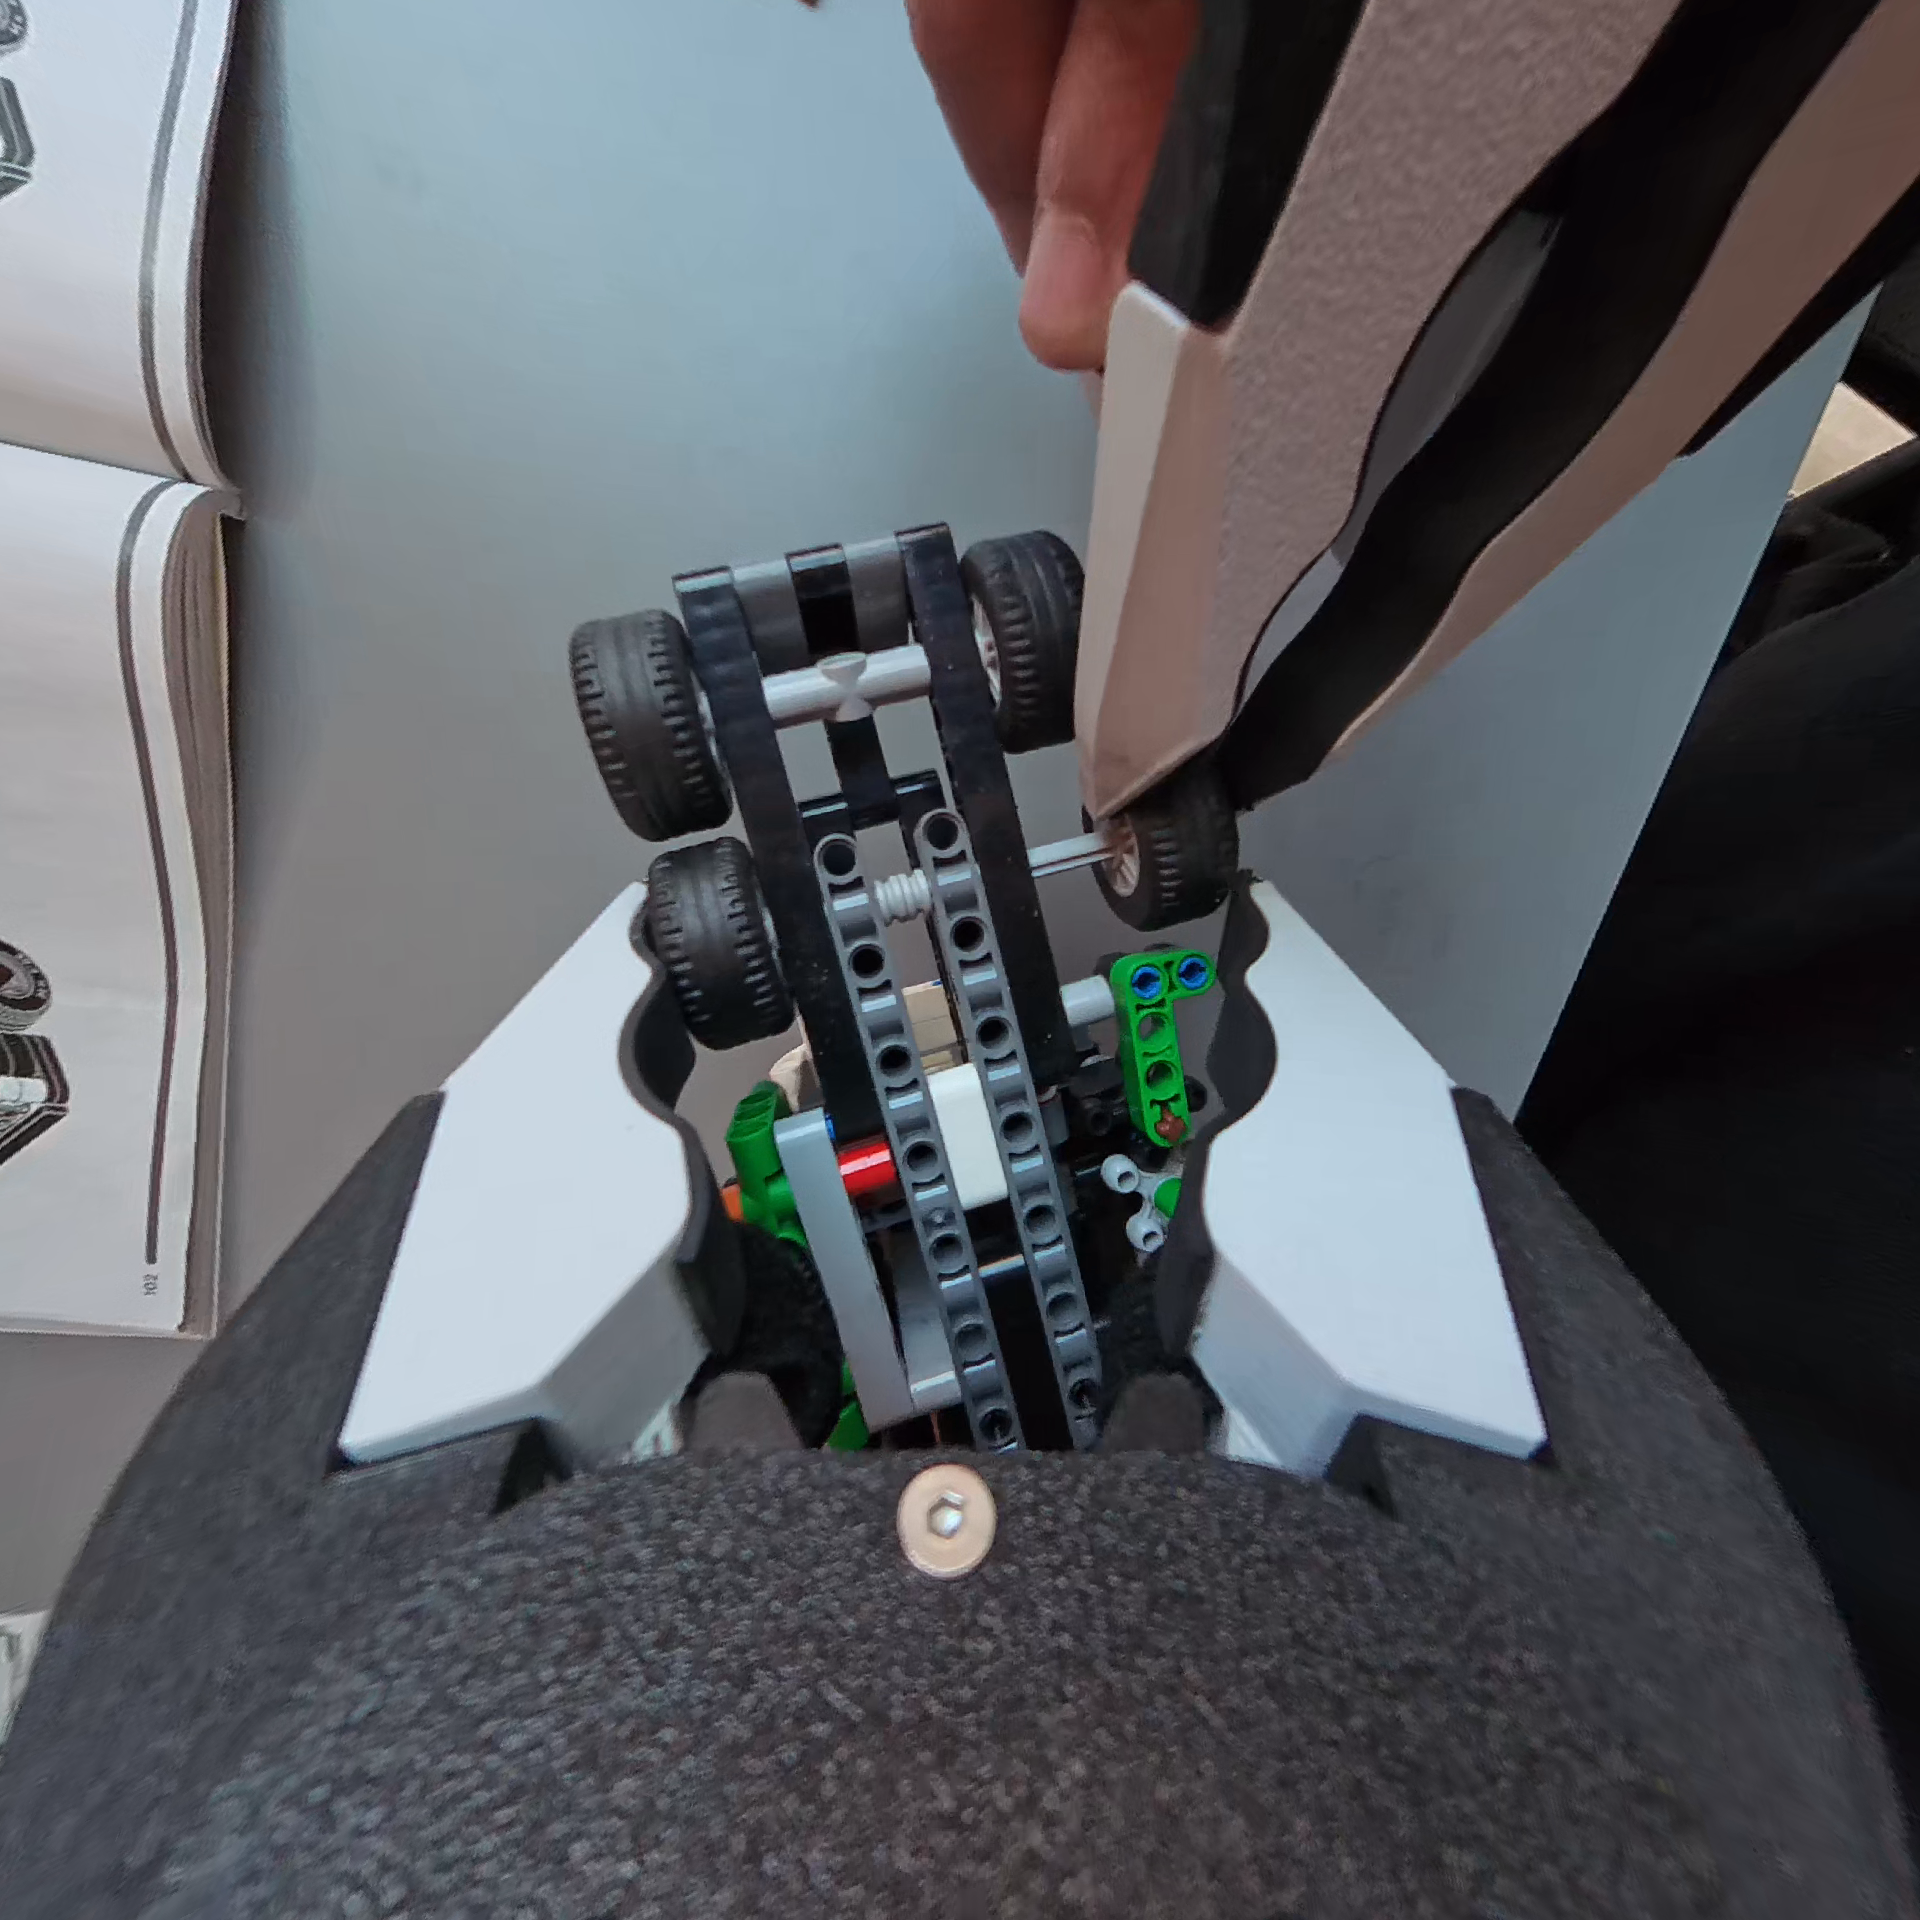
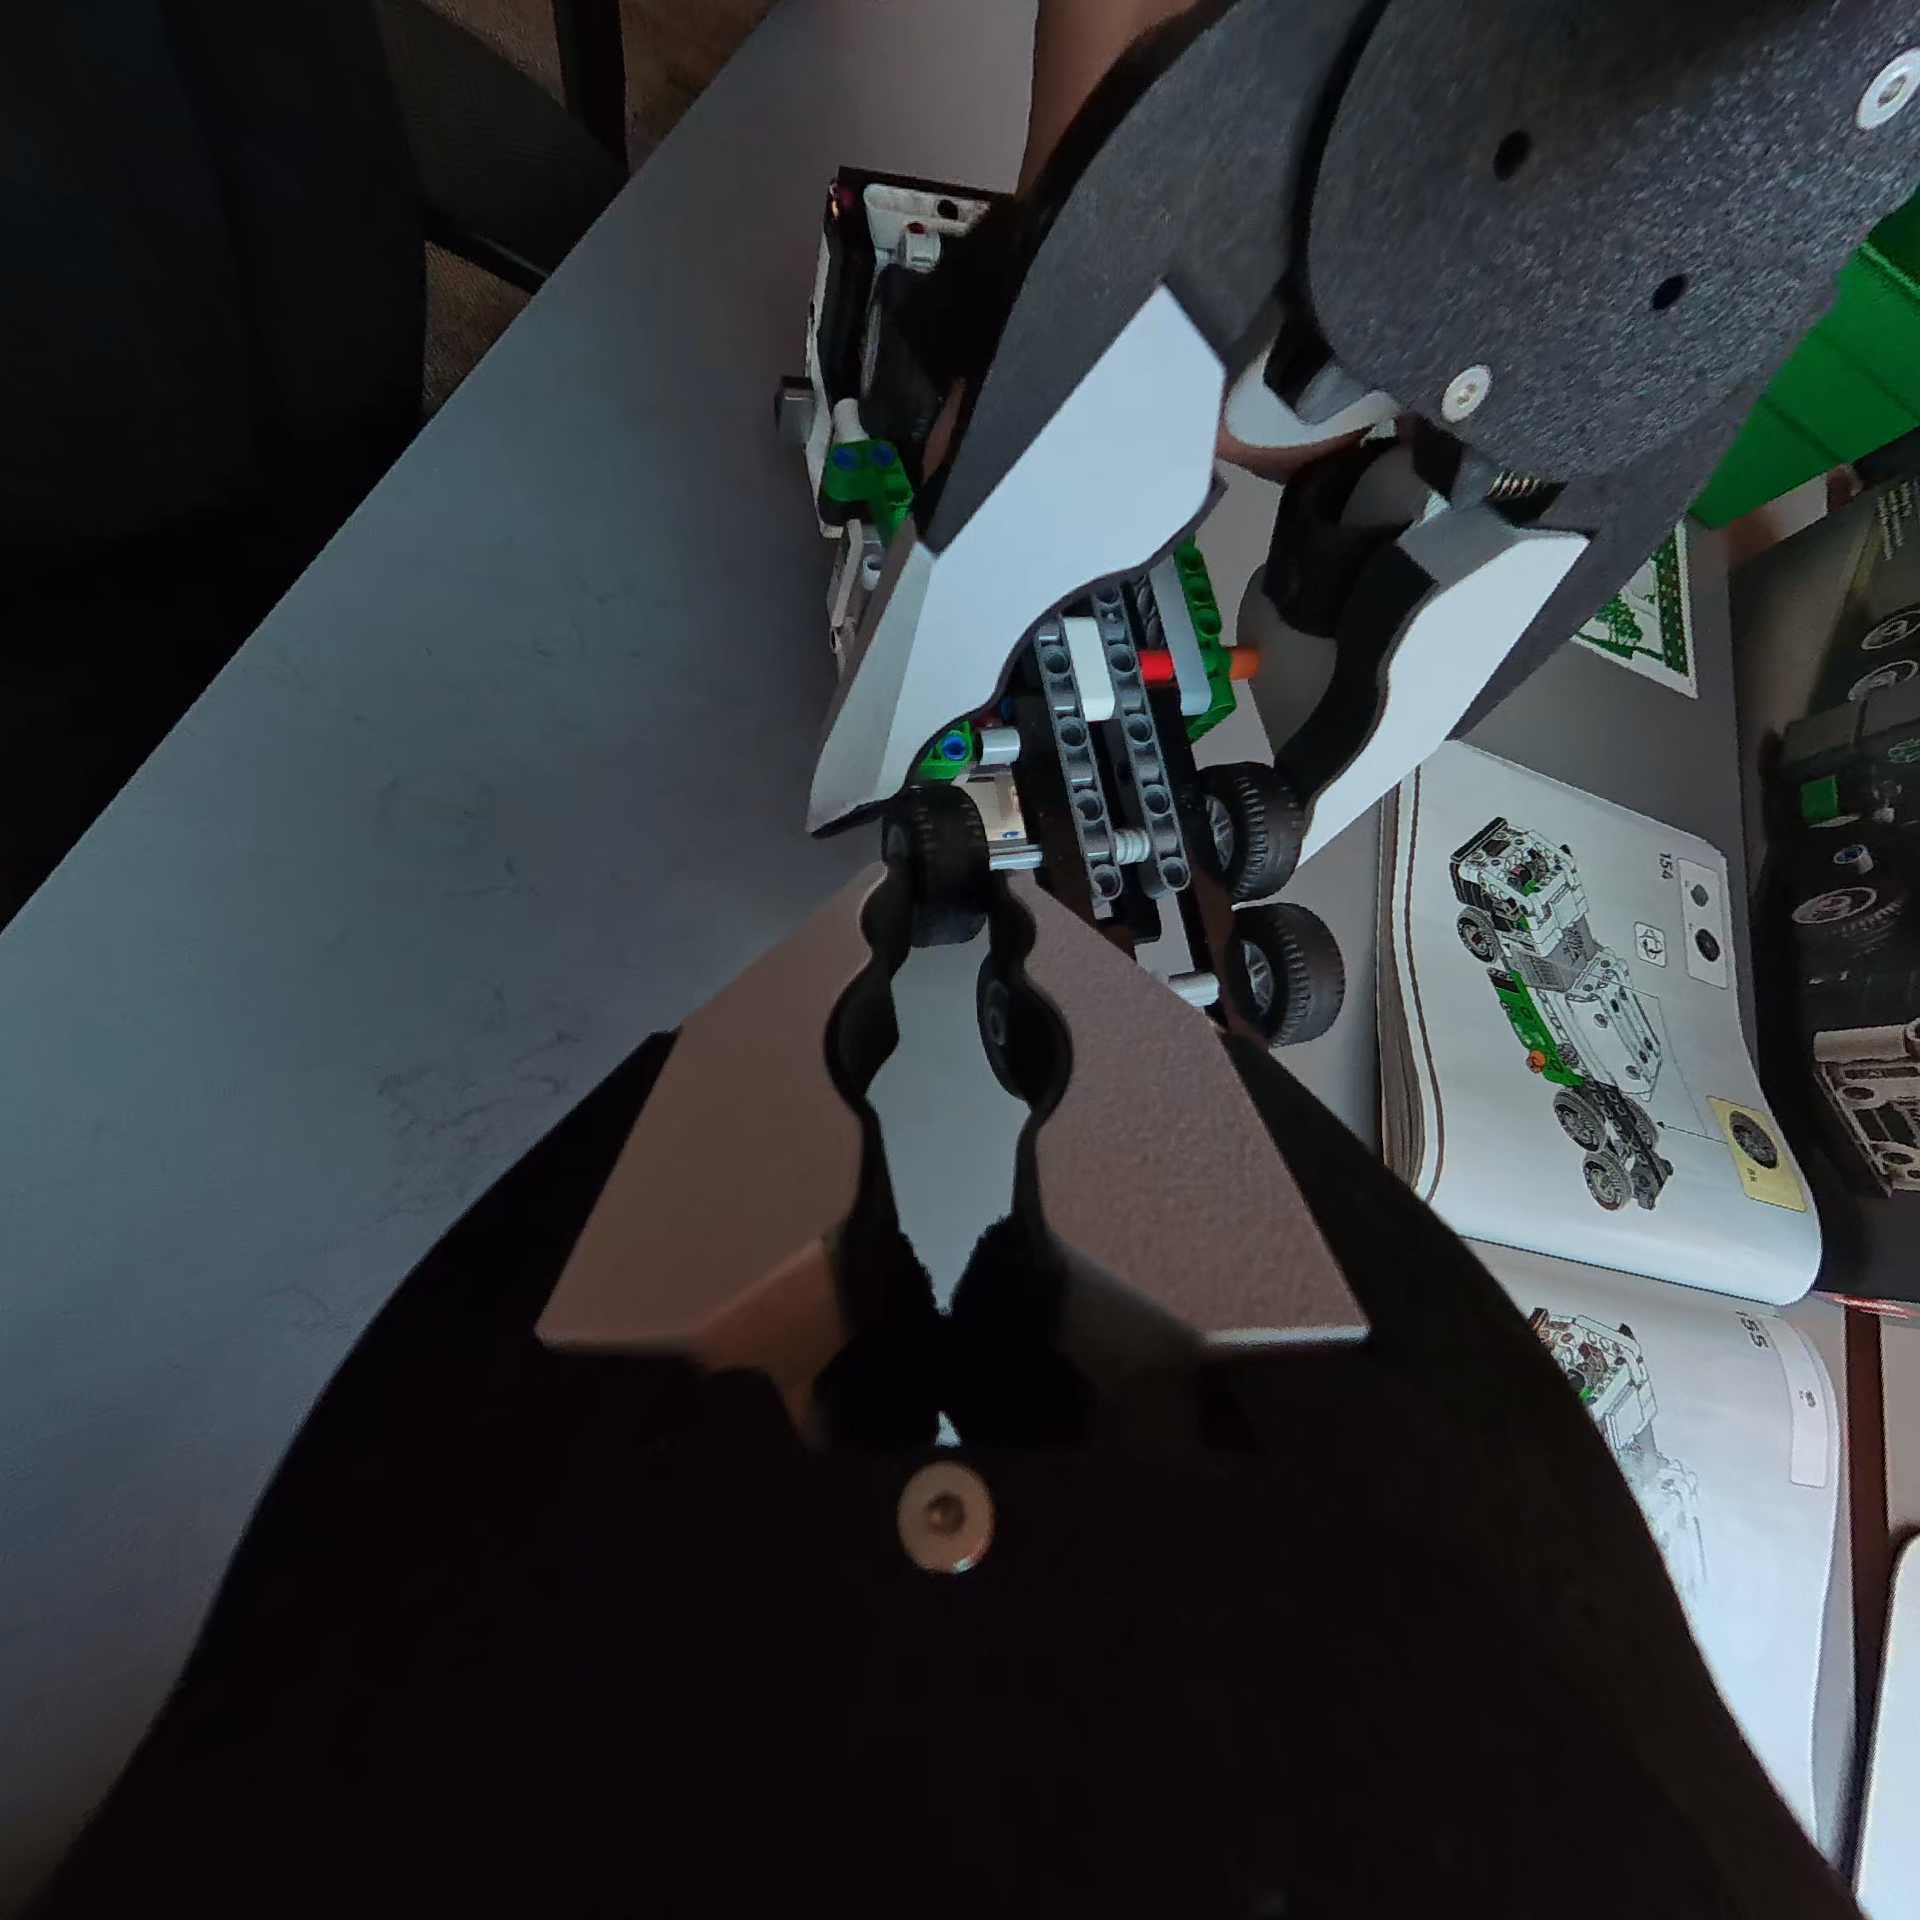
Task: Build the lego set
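Observation:
My left gripper (image 1: 951,914) is shut on the upturned truck chassis (image 1: 914,1039), which has grey and black beams and green parts, and holds it above the table. Three black wheels (image 1: 649,722) sit on it. My right gripper (image 2: 940,883) is shut on a fourth wheel (image 2: 935,878) at the outer end of a thin grey axle (image 1: 1060,854) that sticks out of the chassis side. That wheel (image 1: 1174,862) stands a little off the beam. The right gripper (image 1: 1164,800) comes in from the upper right. The left gripper (image 2: 1060,831) and the chassis (image 2: 1112,748) also show in the right wrist view.
An open instruction booklet (image 2: 1558,987) lies on the grey table (image 2: 468,675) to the right; it also shows in the left wrist view (image 1: 104,831). A white and green cab section (image 2: 873,343) lies farther back. A green box (image 2: 1849,364) and a dark box (image 2: 1849,831) stand at the right. A hand (image 1: 1070,208) holds the right gripper. The grippers are tip to tip, or close to it.

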Demonstrator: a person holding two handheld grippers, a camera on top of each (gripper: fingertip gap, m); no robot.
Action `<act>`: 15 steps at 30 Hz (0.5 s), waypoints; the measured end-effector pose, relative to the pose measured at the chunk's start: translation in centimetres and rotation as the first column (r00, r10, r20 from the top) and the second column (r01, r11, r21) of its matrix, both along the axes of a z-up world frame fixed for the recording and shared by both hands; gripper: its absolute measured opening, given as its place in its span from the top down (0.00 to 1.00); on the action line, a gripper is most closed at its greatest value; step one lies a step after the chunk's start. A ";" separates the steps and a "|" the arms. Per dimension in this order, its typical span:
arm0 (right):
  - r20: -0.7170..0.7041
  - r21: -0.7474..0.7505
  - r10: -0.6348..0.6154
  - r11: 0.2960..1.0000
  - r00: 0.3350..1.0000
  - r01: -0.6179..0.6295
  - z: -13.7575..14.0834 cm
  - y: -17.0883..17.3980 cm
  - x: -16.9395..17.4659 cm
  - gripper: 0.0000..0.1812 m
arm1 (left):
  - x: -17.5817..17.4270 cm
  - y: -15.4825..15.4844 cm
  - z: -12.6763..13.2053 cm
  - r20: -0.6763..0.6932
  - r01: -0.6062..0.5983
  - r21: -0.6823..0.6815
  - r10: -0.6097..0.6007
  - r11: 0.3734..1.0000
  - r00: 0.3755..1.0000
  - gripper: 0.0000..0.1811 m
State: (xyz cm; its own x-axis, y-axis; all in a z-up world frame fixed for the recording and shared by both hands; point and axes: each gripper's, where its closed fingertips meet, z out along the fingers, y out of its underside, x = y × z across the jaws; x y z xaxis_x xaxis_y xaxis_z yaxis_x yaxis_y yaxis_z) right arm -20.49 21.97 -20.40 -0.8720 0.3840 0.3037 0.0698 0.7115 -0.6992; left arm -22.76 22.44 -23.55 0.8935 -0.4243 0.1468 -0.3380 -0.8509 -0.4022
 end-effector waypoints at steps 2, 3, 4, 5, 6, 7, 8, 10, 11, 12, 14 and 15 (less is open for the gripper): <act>-0.007 0.001 -0.002 1.000 1.000 0.002 -0.1 -0.1 -0.1 0.93 | 0.5 0.0 0.2 0.031 0.009 0.005 -0.009 1.000 0.999 0.38; -0.011 0.004 -0.006 1.000 1.000 0.006 -0.1 -0.2 -0.1 0.93 | 0.4 0.1 0.2 0.029 0.005 0.011 -0.005 1.000 1.000 0.40; -0.015 0.005 -0.007 1.000 1.000 0.007 -0.1 -0.2 -0.2 0.93 | 0.1 0.2 0.1 0.005 -0.001 0.016 0.001 1.000 1.000 0.44; -0.014 0.011 -0.010 1.000 1.000 0.010 -0.2 -0.1 -0.2 0.93 | -0.1 0.3 0.1 -0.006 -0.007 0.015 0.007 1.000 1.000 0.45; -0.014 0.008 -0.013 1.000 1.000 0.013 -0.2 -0.1 -0.3 0.93 | -0.1 0.3 0.0 -0.008 -0.012 0.013 0.012 1.000 1.000 0.45; -0.009 0.002 -0.015 1.000 1.000 0.015 -0.2 -0.1 -0.3 0.93 | -0.2 0.3 0.0 -0.009 -0.013 0.012 0.013 1.000 1.000 0.45; -0.002 -0.006 -0.017 1.000 1.000 0.017 -0.2 -0.1 -0.3 0.93 | -0.2 0.3 0.0 -0.011 -0.011 0.014 0.011 1.000 1.000 0.45; 0.002 -0.026 -0.018 0.999 1.000 0.018 -0.1 -0.2 -0.3 0.93 | -0.3 0.2 0.0 -0.012 -0.011 0.015 0.011 1.000 1.000 0.45; 0.005 -0.040 -0.020 0.999 1.000 0.020 -0.1 -0.3 -0.4 0.93 | -0.3 0.2 0.0 -0.010 -0.011 0.017 0.011 1.000 1.000 0.45; 0.004 -0.052 -0.028 0.998 1.000 0.028 -0.1 -0.2 -0.5 0.91 | -0.3 0.2 0.0 -0.008 -0.010 0.018 0.010 1.000 1.000 0.45; 0.011 -0.057 -0.048 0.997 0.999 0.049 -0.4 -0.1 -0.8 0.87 | -0.3 0.2 0.0 -0.010 -0.006 0.021 0.006 1.000 1.000 0.45; 0.024 -0.044 -0.049 0.998 0.998 0.050 -0.7 0.0 -0.8 0.87 | -0.3 0.3 0.0 -0.011 -0.006 0.022 0.006 1.000 1.000 0.45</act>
State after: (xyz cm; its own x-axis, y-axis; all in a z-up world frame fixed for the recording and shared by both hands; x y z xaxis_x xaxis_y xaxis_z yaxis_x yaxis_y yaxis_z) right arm -21.31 22.01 -21.07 -0.8579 0.4399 0.2655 0.1209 0.6750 -0.7278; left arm -23.06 22.69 -23.51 0.8974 -0.4222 0.1278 -0.3375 -0.8437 -0.4174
